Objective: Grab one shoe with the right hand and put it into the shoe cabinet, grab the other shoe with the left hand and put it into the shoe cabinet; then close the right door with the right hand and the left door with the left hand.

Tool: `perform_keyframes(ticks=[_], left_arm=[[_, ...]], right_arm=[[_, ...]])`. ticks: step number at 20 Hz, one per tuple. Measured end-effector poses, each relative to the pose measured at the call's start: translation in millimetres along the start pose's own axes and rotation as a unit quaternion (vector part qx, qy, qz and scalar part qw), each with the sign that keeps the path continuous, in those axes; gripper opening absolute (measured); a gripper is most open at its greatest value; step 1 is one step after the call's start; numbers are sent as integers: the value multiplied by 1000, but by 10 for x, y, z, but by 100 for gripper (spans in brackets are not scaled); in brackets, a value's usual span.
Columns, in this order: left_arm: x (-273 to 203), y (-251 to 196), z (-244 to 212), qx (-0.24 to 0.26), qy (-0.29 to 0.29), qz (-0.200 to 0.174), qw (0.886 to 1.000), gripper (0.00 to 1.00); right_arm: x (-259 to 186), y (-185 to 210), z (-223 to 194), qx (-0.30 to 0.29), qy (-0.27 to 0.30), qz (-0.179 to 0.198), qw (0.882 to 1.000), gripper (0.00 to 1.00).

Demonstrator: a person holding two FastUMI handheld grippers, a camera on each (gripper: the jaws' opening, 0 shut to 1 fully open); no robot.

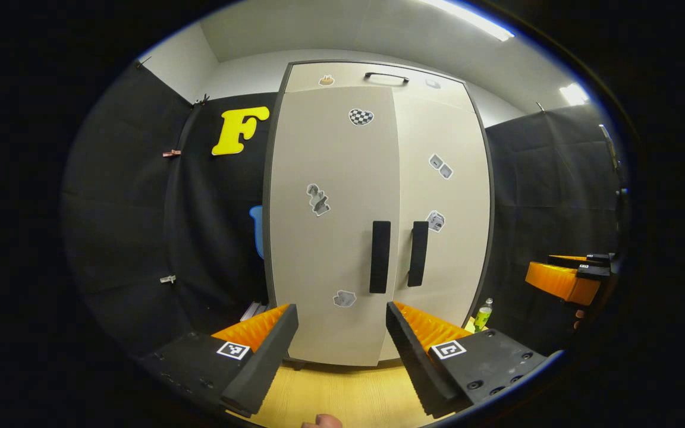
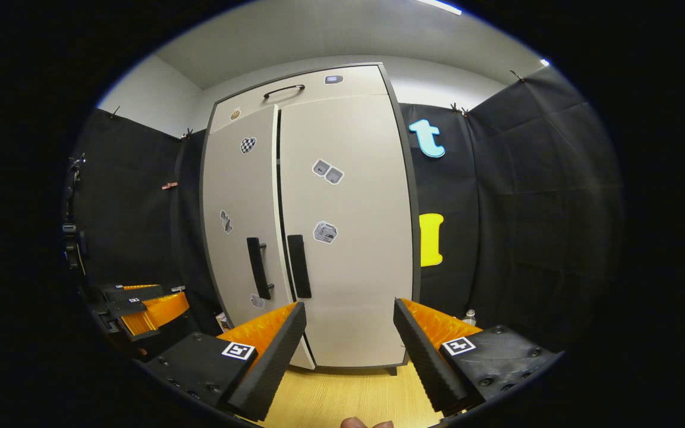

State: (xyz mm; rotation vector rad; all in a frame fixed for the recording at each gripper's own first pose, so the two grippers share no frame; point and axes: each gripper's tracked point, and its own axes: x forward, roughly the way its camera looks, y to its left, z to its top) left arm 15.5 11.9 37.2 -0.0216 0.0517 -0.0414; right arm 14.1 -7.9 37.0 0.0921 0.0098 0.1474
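Note:
The tall beige shoe cabinet [image 1: 330, 249] stands straight ahead with both doors swung to. Its left door [image 1: 333, 178] and right door [image 1: 443, 196] each carry a dark vertical handle near the middle seam. In the right gripper view a thin dark gap runs between the left door [image 2: 241, 238] and the right door [image 2: 348, 267]. My left gripper [image 1: 341, 309] is open with nothing between its fingers, a short way in front of the left door. My right gripper [image 2: 349, 306] is open too, facing the right door. The right gripper [image 1: 562, 279] also appears at the side of the left gripper view.
A drawer front with a dark handle [image 1: 386, 77] tops the cabinet. A green bottle [image 1: 483, 314] stands on the wooden floor [image 1: 342, 392] by the cabinet's right foot. Flat pale items [image 1: 253, 310] lean at its left foot. Black cloth walls close in on both sides.

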Motion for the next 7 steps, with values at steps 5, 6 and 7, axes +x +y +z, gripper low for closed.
perform_keyframes(ticks=[5,6,7], left_arm=[[-69,59,-3,-4,-3,4,1000,95],[-80,64,-1,-5,-3,3,1000,95],[-90,64,-3,-5,-4,4,1000,95]], right_arm=[[-40,24,2,1,0,0,1000,98],[-42,23,-5,2,1,0,1000,98],[-47,20,-7,4,1,-1,1000,98]])
